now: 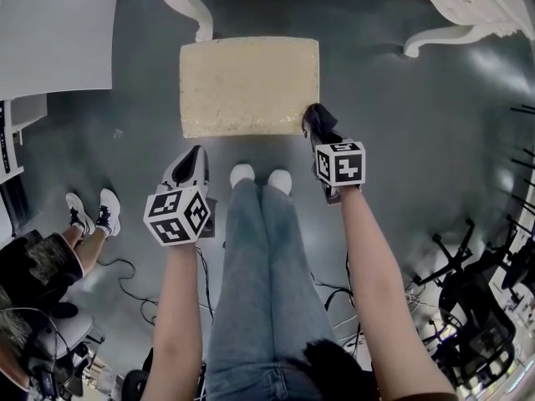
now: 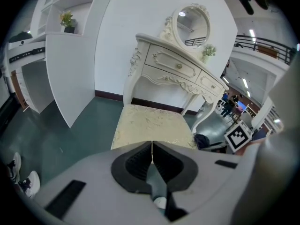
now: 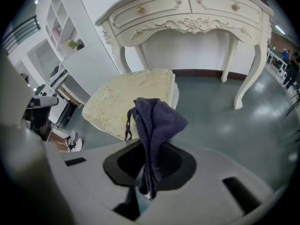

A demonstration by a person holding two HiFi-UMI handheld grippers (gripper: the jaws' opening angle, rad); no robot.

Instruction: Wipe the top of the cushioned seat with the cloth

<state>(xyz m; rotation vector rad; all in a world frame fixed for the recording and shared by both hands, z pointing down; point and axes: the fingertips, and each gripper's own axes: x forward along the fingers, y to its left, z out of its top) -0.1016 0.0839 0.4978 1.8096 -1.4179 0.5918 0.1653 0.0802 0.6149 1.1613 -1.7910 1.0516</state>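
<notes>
The cushioned seat (image 1: 249,86) is a cream, patterned rectangular stool on the grey floor in front of me; it also shows in the left gripper view (image 2: 152,125) and the right gripper view (image 3: 129,102). My right gripper (image 1: 316,124) is shut on a dark blue cloth (image 3: 154,125), held at the seat's near right corner, above it. The cloth (image 1: 318,122) sticks up bunched from the jaws. My left gripper (image 1: 194,161) is shut with nothing in it, hanging just short of the seat's near left edge.
An ornate white dressing table (image 2: 176,69) with a round mirror (image 2: 191,26) stands behind the seat; its curved legs (image 1: 188,7) flank the seat's far side. A white shelf unit (image 1: 50,32) is at left. Another person sits at lower left (image 1: 46,266). Chair bases (image 1: 476,307) and cables lie at right.
</notes>
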